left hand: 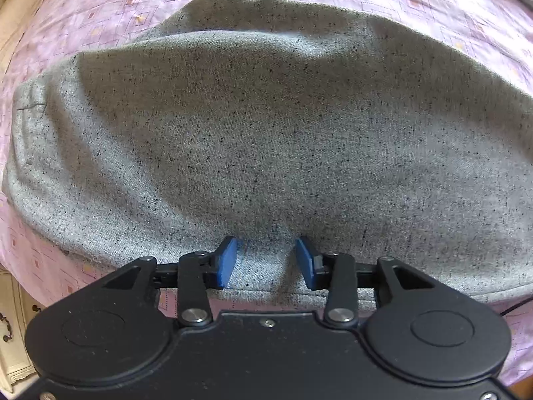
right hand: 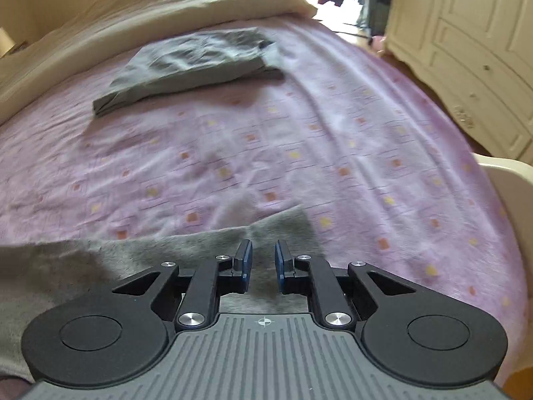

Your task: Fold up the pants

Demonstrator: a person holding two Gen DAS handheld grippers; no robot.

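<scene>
Pants: we've got the speckled grey pants [left hand: 266, 133] lying in a folded bundle on the pink patterned bedspread [left hand: 100, 16], near its front edge. In the right wrist view only their corner [right hand: 200, 243] shows, low down.

Left gripper: our left gripper [left hand: 266, 260] points straight down at the near hem. Blue pads [left hand: 228, 260] stand well apart, fabric underneath and between them, nothing pinched as far as we can see.

Right gripper: our right gripper [right hand: 263, 263] is tilted over the pants' corner, with a narrow gap between the pads [right hand: 247, 260]. No cloth clamped, so we'd call it slightly open.

Other stuff: a second folded grey garment [right hand: 200, 63] sits further up the bed, well apart, beside a cream duvet [right hand: 166, 6]. There's a cream cabinet [right hand: 466, 50] off to the right.
</scene>
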